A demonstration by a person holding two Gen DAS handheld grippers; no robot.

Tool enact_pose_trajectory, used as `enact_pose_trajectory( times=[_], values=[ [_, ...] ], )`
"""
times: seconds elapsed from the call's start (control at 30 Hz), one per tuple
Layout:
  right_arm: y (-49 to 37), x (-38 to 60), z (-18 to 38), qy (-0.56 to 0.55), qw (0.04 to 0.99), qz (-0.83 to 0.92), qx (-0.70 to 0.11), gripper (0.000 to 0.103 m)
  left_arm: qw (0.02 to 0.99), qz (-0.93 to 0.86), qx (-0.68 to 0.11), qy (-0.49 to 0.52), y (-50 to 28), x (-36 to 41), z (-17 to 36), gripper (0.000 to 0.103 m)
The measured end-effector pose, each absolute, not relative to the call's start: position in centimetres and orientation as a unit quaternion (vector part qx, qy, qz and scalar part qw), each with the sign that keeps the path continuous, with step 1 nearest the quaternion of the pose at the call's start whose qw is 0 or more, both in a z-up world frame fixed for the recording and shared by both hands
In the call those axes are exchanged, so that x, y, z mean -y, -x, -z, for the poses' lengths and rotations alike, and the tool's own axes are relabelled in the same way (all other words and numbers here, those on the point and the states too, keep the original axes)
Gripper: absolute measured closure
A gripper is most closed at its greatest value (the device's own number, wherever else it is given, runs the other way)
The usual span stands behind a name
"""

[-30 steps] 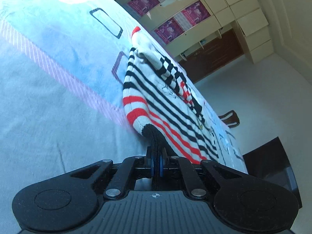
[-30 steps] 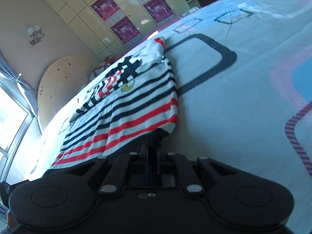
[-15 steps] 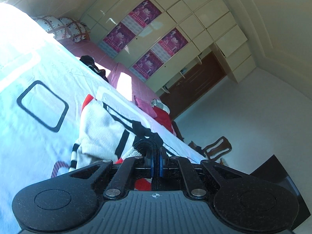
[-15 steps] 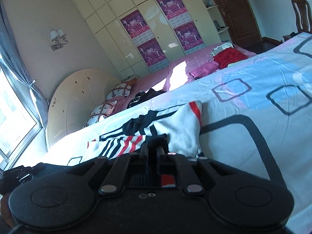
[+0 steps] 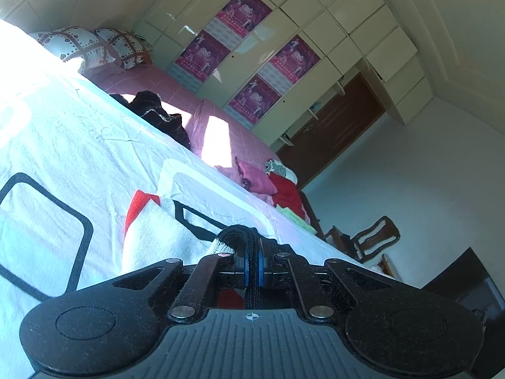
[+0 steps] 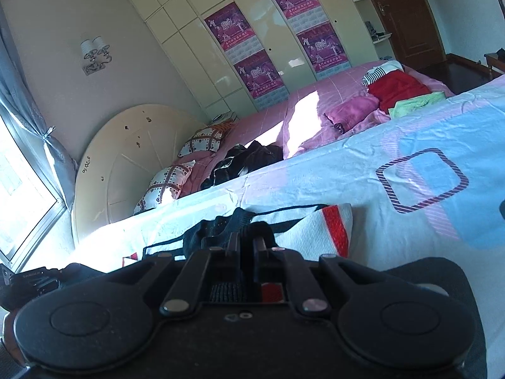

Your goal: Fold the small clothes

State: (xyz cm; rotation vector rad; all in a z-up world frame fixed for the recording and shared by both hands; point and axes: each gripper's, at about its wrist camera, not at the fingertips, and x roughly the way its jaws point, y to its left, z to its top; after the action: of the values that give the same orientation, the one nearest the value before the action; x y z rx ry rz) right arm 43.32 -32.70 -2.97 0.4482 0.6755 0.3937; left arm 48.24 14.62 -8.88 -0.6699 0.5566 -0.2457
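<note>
In the left wrist view, the left gripper [image 5: 252,252] is seen pressed together on the black ribbed hem of the striped sweater [image 5: 157,237], a fold of dark knit being pinched between its blue-edged pads. The rest of the garment is laid on the pale blue bedsheet [image 5: 79,145] just ahead of the gripper, its white knit and a red cuff band being turned up toward the camera. Black rectangle outlines are printed on the sheet to the left. Beyond the sheet's far edge, a pink bed [image 5: 164,85] is seen with a dark garment [image 5: 157,110], two patterned pillows [image 5: 91,47] and a small pile of red and pink clothes [image 5: 277,186]. A cream wardrobe [image 5: 284,31] with purple posters is set behind, and a wooden chair [image 5: 372,237] is seen at the right.

In the right wrist view, the right gripper [image 6: 247,244] is likewise closed on the sweater [image 6: 300,230], black knit being clamped between its jaws. The white body with its red band is spread flat on the sheet [image 6: 315,177] to the right of the fingers. A striped rectangle is printed on the sheet further right. The pink bed [image 6: 331,101], the dark garment [image 6: 246,158] and the pile of clothes [image 6: 397,88] are shown behind, with a rounded headboard [image 6: 126,158] at the left.
</note>
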Motion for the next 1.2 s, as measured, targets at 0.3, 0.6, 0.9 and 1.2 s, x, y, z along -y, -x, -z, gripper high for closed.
enact_pose_trajectory(
  times=[0.3,0.6,0.9,1.2],
  values=[
    [-52.7,32.2,9.8,-0.258,0.869,-0.159,-0.391,0.084,0.879,0.073,-0.345,0.320,-57.3,-14.8,14.0,0.094],
    [-50.8,33.6,10.1,-0.243,0.893,-0.151,-0.348,0.051,0.895,0.070,-0.278,0.343,-56.0,-14.6,15.0,0.005],
    [-52.4,30.1,9.4,-0.095,0.909,-0.180,-0.364,0.052,0.916,0.081,-0.378,0.107,-58.6,-11.8,12.4,0.032],
    [-53.6,25.6,9.6,0.033,0.908,-0.199,-0.368,0.097,0.923,0.095,-0.373,0.001,-58.2,-8.7,11.0,0.067]
  ],
)
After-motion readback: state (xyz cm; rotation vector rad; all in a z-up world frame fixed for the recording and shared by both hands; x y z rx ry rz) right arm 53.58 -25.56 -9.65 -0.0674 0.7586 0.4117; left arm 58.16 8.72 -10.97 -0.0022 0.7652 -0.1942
